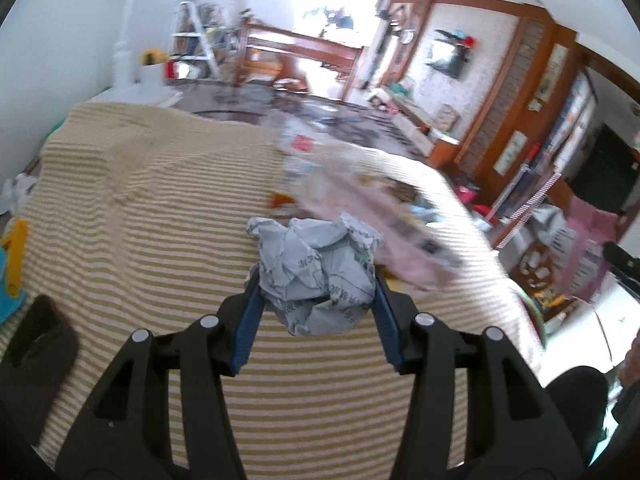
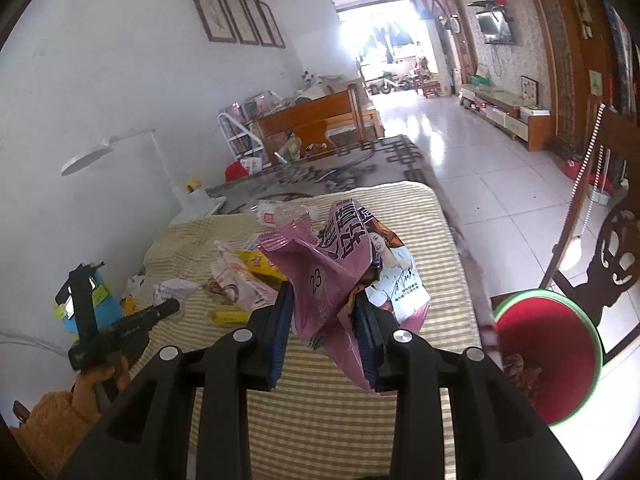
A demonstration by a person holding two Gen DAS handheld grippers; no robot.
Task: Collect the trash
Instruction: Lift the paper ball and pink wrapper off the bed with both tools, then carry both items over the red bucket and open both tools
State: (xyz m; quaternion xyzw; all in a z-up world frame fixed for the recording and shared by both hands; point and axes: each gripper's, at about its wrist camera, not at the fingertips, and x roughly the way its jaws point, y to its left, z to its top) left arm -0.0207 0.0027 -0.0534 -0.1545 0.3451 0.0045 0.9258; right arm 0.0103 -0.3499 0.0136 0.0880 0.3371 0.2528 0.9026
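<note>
In the left wrist view my left gripper (image 1: 316, 280) is shut on a crumpled ball of printed grey paper (image 1: 316, 272), held above the striped tablecloth (image 1: 160, 200). A blurred pink wrapper (image 1: 384, 216) lies beyond it. In the right wrist view my right gripper (image 2: 324, 300) is shut on a crumpled pink snack bag (image 2: 340, 264) with a printed portrait. The left gripper (image 2: 120, 320) shows at the left there, with a crumpled paper (image 2: 176, 288) at its tip. A red bin with a green rim (image 2: 548, 352) stands on the floor at the table's right edge.
More wrappers lie on the cloth: a pale pink bag (image 2: 240, 284), yellow packets (image 2: 264, 264) and a yellow stick (image 2: 230, 316). A white lamp (image 2: 120, 152) stands at the far left corner, a blue toy (image 2: 96, 300) at the left. A dark wooden chair (image 2: 616, 248) stands beside the bin.
</note>
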